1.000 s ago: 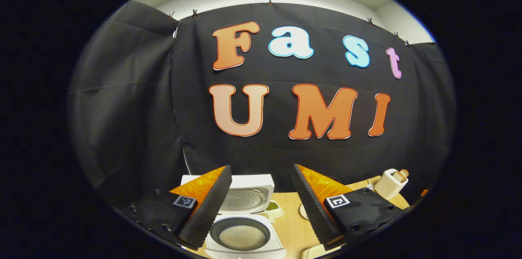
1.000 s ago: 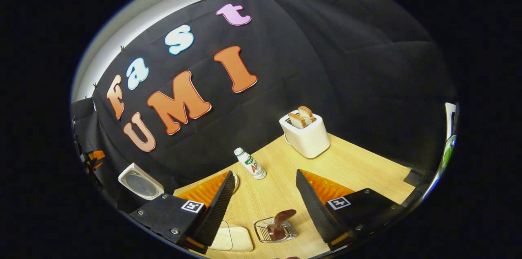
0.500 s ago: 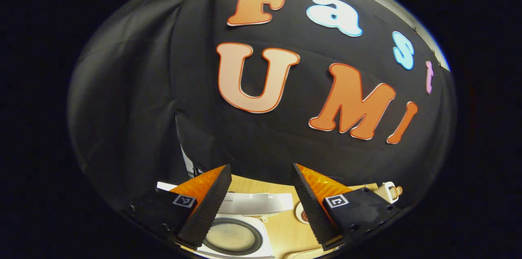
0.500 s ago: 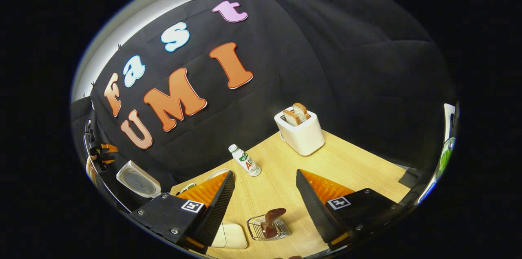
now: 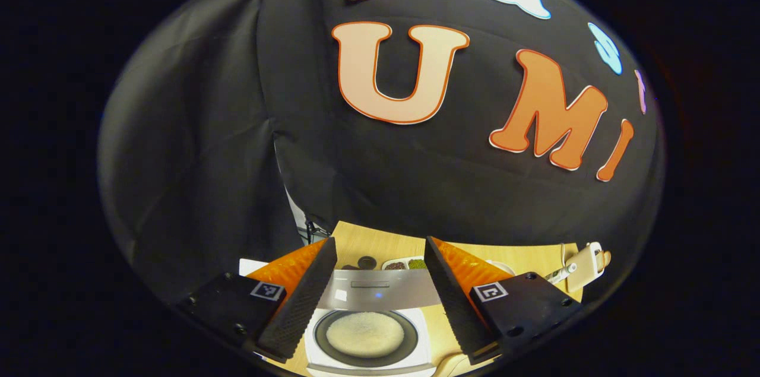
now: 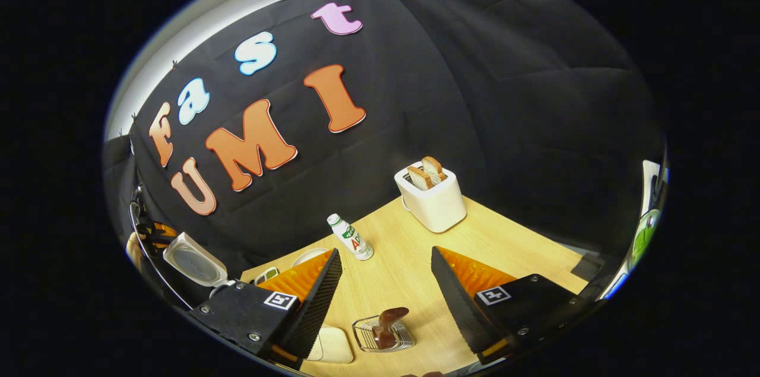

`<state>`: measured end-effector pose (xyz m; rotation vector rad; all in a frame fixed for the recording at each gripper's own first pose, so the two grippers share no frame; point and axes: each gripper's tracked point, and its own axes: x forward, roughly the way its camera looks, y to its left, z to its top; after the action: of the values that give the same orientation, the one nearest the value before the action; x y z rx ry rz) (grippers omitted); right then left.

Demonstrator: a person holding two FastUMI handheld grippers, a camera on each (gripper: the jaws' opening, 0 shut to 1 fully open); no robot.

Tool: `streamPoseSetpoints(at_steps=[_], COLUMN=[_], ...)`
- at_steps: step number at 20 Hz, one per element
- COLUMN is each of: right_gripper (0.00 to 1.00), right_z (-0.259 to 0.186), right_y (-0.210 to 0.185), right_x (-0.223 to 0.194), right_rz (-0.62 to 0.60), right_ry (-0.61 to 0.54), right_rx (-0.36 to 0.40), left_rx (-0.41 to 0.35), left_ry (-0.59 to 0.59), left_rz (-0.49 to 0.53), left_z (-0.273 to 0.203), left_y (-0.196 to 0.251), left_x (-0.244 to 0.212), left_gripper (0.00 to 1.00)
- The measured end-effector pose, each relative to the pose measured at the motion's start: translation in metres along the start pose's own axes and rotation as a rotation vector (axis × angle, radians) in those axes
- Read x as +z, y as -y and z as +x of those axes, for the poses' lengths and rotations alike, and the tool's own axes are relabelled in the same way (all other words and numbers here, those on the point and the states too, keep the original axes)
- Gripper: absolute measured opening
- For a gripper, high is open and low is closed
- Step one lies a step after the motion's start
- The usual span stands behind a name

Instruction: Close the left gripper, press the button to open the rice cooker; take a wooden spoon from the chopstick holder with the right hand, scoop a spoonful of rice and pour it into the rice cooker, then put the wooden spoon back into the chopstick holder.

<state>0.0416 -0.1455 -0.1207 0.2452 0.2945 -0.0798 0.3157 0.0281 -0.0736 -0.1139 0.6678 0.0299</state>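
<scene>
Between the spread fingers of the left gripper [image 5: 380, 300], in the left gripper view, sits the white rice cooker [image 5: 368, 335] with its lid raised; the dark round inner pot [image 5: 365, 334] holds a pale layer of rice. The jaws stand wide apart and grip nothing. Ahead of the fingertips, on the light wooden table [image 5: 522, 258], lie small dishes of dark and green grains [image 5: 404, 264], too small to identify further. Far to the right of the tool stands a white toaster [image 5: 585, 267].

In the right gripper view, the right gripper [image 6: 386, 300] is likewise open and empty. Directly below and between its fingers stands the wire chopstick holder [image 6: 383, 335], with the brown wooden spoon [image 6: 389, 320] rising from it, handle end uppermost. Beside the holder, toward the left finger, lies a pale rounded object [image 6: 332, 346] of uncertain identity. Farther ahead stand a small white bottle with a green label [image 6: 350, 237] and the toaster with two bread slices. The cooker's raised lid [image 6: 193, 261] appears at far left.

Judgement: the lid-opening step looks complete; the step in hand is taking the spoon. The right gripper should descend straight over the handle, centre it between both fingers, close firmly, then lift vertically so the light wire holder is not dragged or tipped.
</scene>
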Motion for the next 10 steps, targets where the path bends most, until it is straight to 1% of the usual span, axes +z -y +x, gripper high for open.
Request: streamPoseSetpoints(at_steps=[3,5,10], right_gripper=[0.94,0.94,0.94], right_z=[0.003,0.004,0.006], right_y=[-0.008,-0.017,-0.038], right_x=[0.005,0.006,0.006], right_rz=[-0.04,-0.061,-0.157], right_ry=[0.009,0.005,0.007], right_rx=[0.011,0.032,0.081], left_rx=[-0.005,-0.008,0.009], left_ry=[0.016,0.022,0.024], left_rz=[0.03,0.049,0.107], left_z=[-0.015,-0.027,-0.059], left_y=[0.005,0.007,0.01], left_x=[-0.009,-0.017,-0.055], left_gripper=[1.0,1.0,1.0])
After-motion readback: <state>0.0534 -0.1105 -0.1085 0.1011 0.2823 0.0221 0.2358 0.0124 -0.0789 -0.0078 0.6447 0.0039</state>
